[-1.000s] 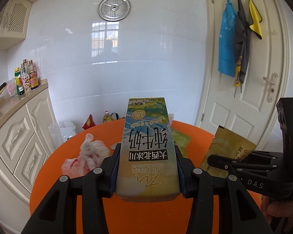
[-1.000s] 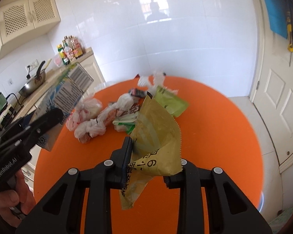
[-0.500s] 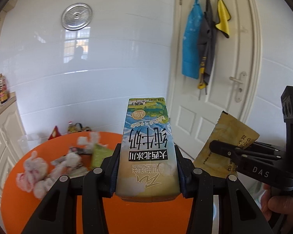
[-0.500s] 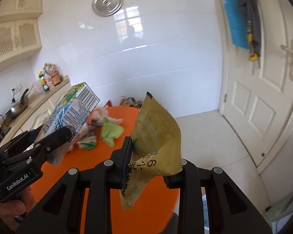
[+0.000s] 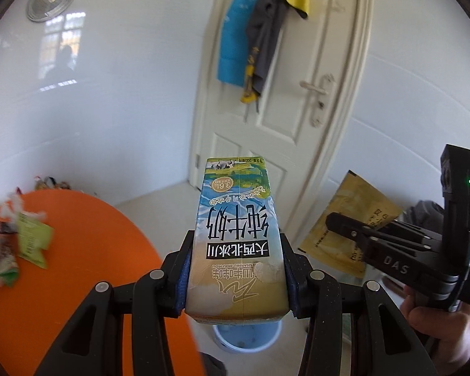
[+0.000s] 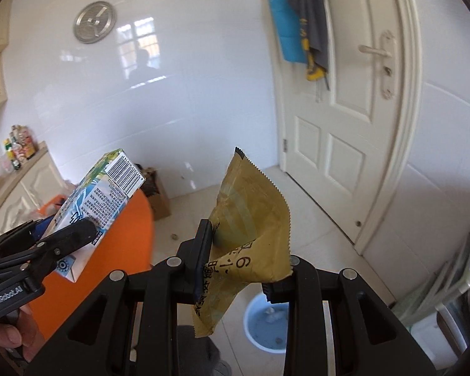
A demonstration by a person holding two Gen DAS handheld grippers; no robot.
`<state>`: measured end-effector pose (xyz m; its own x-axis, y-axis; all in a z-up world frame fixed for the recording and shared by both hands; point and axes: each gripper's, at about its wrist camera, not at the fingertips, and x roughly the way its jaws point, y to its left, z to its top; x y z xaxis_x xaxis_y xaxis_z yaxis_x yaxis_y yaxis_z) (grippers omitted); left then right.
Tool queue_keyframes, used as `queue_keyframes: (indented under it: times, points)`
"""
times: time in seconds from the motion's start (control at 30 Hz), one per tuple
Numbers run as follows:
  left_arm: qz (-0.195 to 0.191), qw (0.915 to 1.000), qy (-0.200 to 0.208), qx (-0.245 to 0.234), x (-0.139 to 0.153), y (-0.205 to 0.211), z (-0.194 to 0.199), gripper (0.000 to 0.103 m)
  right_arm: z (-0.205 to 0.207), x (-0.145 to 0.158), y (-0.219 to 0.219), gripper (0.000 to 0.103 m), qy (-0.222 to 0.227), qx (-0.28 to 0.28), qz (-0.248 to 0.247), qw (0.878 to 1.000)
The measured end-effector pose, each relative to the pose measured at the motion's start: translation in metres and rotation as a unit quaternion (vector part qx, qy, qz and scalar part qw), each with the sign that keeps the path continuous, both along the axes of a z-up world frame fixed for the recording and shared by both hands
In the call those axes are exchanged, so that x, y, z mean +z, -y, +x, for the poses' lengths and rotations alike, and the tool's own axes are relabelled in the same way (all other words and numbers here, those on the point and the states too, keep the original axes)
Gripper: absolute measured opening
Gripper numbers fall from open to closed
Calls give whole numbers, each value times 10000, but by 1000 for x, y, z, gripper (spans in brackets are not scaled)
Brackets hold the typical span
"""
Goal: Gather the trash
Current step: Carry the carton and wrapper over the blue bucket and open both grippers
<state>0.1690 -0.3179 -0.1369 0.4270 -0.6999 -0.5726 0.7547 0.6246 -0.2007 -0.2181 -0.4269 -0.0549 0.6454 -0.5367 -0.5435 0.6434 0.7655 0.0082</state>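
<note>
Left claw [image 5: 236, 279] clamped on a milk carton [image 5: 238, 238] at frame centre; right claw [image 6: 235, 266] pinching a yellow wrapper [image 6: 250, 228]; both trash pieces held off the orange table [image 5: 78, 235], apparently for dropping into the blue bin [image 6: 266, 326] low in frame.

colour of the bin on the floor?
Light blue: the round plastic bin with a pale rim shows best in the right wrist view, below the gripper.

Glossy printed paper milk carton [image 5: 238, 238]; crinkled golden foil wrapper [image 6: 250, 228]; shiny white wall tiles [image 6: 188, 94].
</note>
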Motion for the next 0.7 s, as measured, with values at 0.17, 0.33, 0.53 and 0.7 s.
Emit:
queue_keyframes:
  times: [0.17, 0.33, 0.53, 0.7]
  points:
    - [360, 9963, -644, -450, -37, 41, 19, 44, -18, -46, 52, 28, -325, -392, 490, 9975]
    - [670, 9850, -1513, -485, -84, 71, 57, 44, -24, -98, 96, 28, -714, -689, 949, 9905]
    - [1135, 9724, -1990, -445, -119, 111, 97, 44, -22, -147, 133, 28, -1002, -880, 1441, 9805]
    - [1412, 9608, -2346, -434, -139, 130, 126, 45, -17, -173, 162, 31, -1069, -979, 1760, 9736]
